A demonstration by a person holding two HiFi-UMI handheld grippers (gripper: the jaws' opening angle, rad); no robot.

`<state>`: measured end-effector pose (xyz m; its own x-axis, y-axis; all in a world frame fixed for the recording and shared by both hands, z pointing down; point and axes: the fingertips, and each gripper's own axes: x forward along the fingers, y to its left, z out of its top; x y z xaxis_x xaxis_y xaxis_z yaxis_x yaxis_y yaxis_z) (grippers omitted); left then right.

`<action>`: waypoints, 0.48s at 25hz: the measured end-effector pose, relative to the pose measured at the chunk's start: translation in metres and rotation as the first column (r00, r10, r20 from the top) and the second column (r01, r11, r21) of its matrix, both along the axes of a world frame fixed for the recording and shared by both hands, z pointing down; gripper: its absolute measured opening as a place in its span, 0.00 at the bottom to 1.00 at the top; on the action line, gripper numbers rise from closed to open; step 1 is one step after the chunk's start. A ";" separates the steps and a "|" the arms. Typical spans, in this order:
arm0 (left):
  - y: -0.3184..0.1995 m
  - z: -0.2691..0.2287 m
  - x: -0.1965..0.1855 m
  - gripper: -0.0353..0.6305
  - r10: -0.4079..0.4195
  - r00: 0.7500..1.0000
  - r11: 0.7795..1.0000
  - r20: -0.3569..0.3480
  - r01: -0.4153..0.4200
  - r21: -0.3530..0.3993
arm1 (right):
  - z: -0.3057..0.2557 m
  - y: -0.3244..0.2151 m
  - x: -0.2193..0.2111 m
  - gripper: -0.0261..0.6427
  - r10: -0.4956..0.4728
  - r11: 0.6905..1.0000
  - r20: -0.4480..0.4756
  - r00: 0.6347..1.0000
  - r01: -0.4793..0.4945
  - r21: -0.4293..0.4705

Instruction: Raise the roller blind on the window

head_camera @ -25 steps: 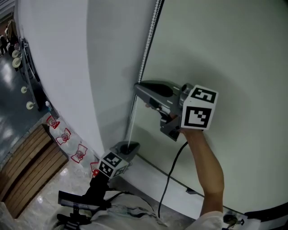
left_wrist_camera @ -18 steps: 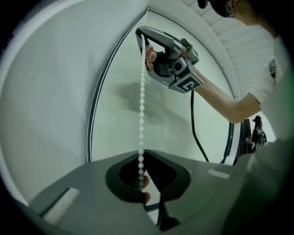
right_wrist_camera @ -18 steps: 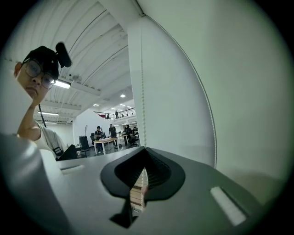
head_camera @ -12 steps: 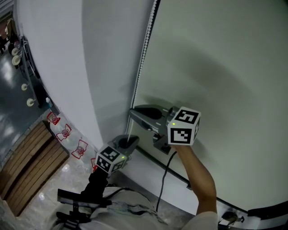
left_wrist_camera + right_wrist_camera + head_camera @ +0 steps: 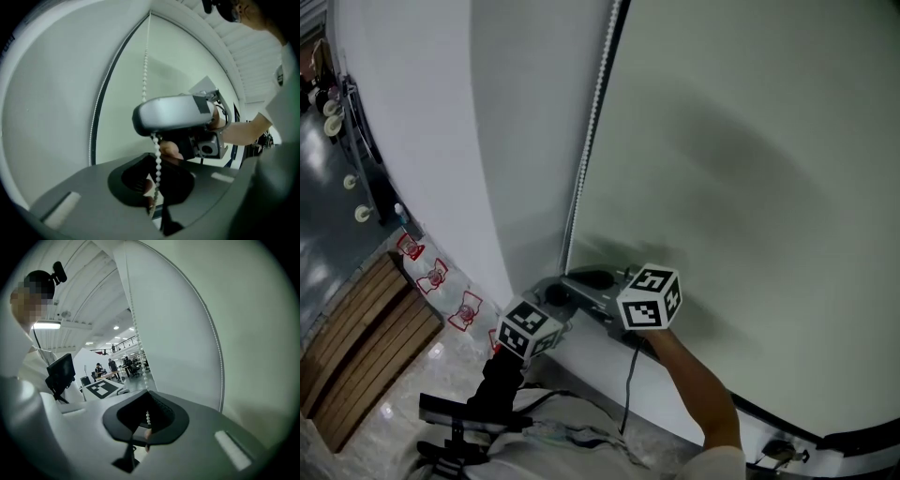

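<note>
The right gripper (image 5: 572, 278) is clamped shut on the bead chain (image 5: 592, 103), which rises straight from its jaws along the left edge of the roller blind (image 5: 750, 141). Just beneath it, the left gripper (image 5: 555, 298) is likewise closed on the same chain. A short run of beads drops from the right gripper's tip into the left one's jaws. The blind's fabric hangs close behind both claws.

It looked like a large open-plan workspace — people (image 5: 112, 365) gathered at tables (image 5: 111, 375) under ceiling lights (image 5: 47, 325), a railed upper gallery (image 5: 123, 344) ran behind them, and a monitor (image 5: 60, 372) stood nearby.
</note>
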<state>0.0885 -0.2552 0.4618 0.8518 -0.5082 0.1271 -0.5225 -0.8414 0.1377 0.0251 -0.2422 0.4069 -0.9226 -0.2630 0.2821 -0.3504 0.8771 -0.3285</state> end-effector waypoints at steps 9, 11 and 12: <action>0.003 -0.002 0.005 0.05 0.022 0.999 0.999 -0.036 -0.023 -0.028 | -0.012 0.000 0.008 0.05 0.007 1.000 0.024 1.000 -0.008 0.020; 0.004 -0.001 0.005 0.05 0.026 0.999 0.999 -0.036 -0.027 -0.029 | -0.015 -0.004 0.010 0.05 0.022 0.999 0.046 0.999 -0.024 0.028; 0.003 0.000 0.005 0.05 0.026 0.999 0.999 -0.035 -0.027 -0.029 | -0.018 -0.006 0.010 0.05 0.027 0.999 0.060 0.998 -0.028 0.030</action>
